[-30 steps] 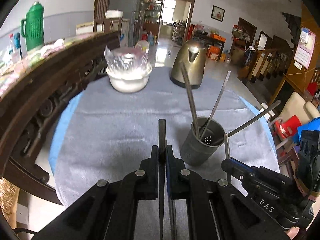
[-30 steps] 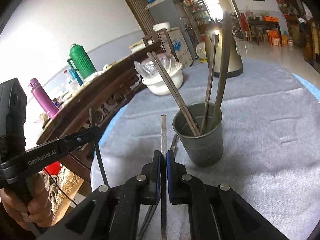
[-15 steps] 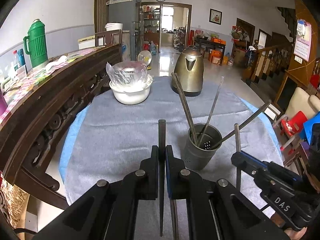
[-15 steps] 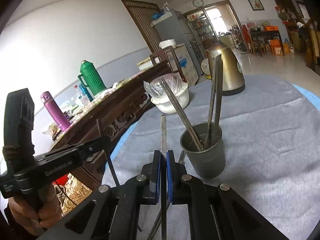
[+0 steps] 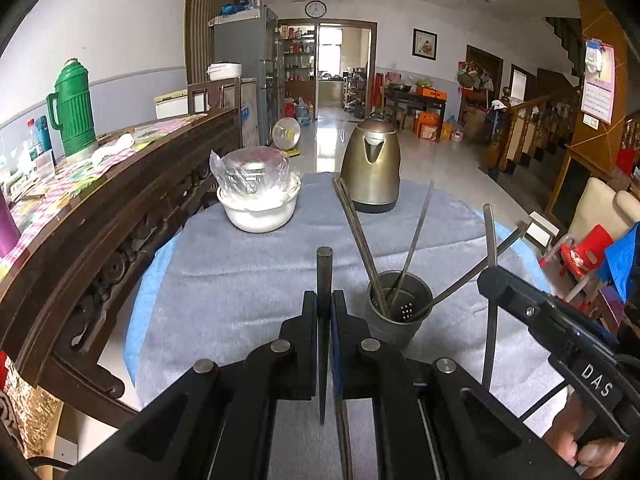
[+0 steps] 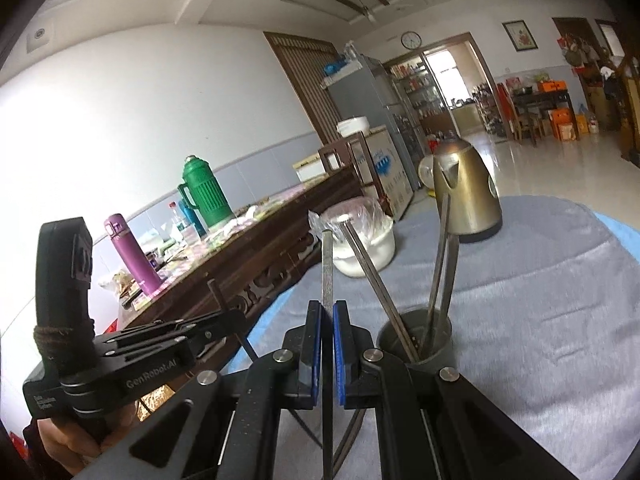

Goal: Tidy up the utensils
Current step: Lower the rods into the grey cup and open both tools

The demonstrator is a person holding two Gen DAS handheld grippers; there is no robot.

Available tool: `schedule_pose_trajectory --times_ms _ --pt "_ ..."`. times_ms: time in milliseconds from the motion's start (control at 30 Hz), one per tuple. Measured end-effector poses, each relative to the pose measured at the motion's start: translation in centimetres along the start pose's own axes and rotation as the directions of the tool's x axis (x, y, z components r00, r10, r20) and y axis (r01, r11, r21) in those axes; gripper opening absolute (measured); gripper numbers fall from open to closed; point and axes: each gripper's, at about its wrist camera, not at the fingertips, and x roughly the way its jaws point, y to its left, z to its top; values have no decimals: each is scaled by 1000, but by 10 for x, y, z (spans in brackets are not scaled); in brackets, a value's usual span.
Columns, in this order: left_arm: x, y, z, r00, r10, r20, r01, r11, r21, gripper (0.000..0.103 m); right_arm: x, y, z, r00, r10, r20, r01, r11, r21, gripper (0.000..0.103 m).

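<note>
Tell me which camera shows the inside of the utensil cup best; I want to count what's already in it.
The left wrist view: it looks down into the utensil cup, showing its perforated inside and the leaning chopsticks. The right wrist view sees the cup lower, partly behind the gripper.

Layout: holder cup right-ahead of left claw, bowl and kettle beyond.

Cloth-covered table (image 5: 240, 280) under both claws. Utensil cup (image 5: 399, 312) just right of the left gripper (image 5: 324, 304) tips, chopsticks (image 5: 360, 240) standing in it. Right gripper (image 5: 490, 276) right of cup. Bowl (image 5: 259, 208) ahead-left, kettle (image 5: 372, 168) ahead, behind cup. Sideboard (image 5: 100, 208) along the left, flask (image 5: 72, 108) on it. From the right claw (image 6: 327, 316): cup (image 6: 416, 344) just right, left claw (image 6: 236, 318) left.
</note>
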Motion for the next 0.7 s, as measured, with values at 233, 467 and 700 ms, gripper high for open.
schedule_pose_trajectory --times_ms 233,467,700 --pt "-11 3 19 999 -39 31 39 999 -5 6 -6 -8 25 996 26 87 -26 1000 6 6" --pt "-19 3 47 992 -100 71 100 995 -5 6 0 -12 54 980 7 199 -8 1000 2 6" --pt "-26 -1 76 979 -135 155 137 991 0 6 17 -9 69 938 -109 328 112 994 11 6"
